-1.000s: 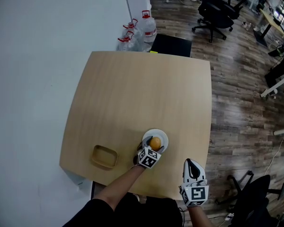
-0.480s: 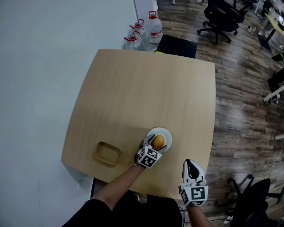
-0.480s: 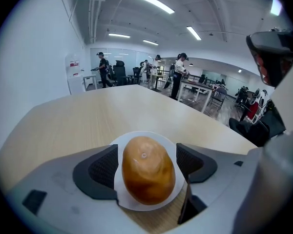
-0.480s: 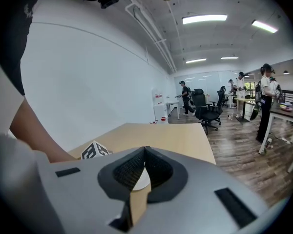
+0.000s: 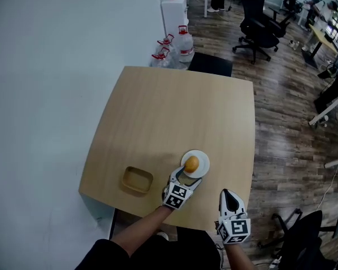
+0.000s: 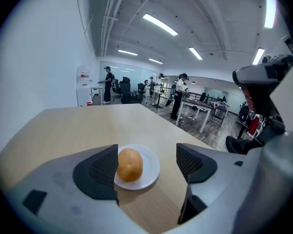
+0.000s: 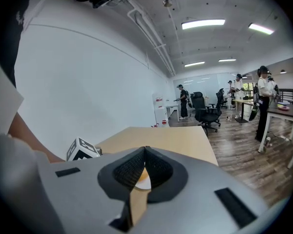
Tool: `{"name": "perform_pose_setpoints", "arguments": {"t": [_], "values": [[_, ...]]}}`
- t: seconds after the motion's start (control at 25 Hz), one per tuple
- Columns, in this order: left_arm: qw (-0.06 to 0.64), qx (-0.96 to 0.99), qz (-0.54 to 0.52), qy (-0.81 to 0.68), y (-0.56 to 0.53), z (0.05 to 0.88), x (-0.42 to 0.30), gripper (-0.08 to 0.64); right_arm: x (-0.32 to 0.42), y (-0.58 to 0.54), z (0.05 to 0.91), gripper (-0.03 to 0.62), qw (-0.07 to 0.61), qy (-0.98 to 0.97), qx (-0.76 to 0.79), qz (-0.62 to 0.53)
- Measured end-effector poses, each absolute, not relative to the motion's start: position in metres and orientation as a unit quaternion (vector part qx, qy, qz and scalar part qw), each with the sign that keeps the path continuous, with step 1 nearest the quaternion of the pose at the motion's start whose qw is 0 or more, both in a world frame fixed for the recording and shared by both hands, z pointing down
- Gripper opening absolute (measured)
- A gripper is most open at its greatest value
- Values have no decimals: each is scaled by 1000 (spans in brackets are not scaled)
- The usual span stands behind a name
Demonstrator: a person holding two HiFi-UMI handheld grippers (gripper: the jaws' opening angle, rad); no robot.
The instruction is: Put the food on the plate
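no readable text, labels or numbers

Matt wooden table (image 5: 174, 111) (glossy white plate (image 5: 203, 160))

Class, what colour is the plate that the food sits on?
The plate is white; the left gripper view shows it best.

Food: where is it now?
Head view: the food sits on the white plate, just ahead of the open left tool, right of the wooden tray.
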State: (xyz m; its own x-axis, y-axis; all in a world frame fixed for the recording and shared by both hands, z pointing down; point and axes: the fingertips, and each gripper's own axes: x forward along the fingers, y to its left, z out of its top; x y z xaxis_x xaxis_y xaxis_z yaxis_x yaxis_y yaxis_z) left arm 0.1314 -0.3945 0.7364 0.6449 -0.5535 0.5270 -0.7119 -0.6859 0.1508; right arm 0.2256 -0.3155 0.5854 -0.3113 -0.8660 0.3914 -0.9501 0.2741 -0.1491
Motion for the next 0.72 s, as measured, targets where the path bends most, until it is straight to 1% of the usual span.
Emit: {"name": "perform_pose_setpoints", "arguments": {"t": [0.2,0.56,0.72], "values": [[168,894,192,-369,-347,680,103,342,200,-278,562,60,105,-794,575,171],[189,875,81,-437,-261,586,37,342,177,-210,526,60,98,-778,607,131],[192,879,48,-435,-217,550,22,341,162,-170,513,60,103,-777,608,131]]}}
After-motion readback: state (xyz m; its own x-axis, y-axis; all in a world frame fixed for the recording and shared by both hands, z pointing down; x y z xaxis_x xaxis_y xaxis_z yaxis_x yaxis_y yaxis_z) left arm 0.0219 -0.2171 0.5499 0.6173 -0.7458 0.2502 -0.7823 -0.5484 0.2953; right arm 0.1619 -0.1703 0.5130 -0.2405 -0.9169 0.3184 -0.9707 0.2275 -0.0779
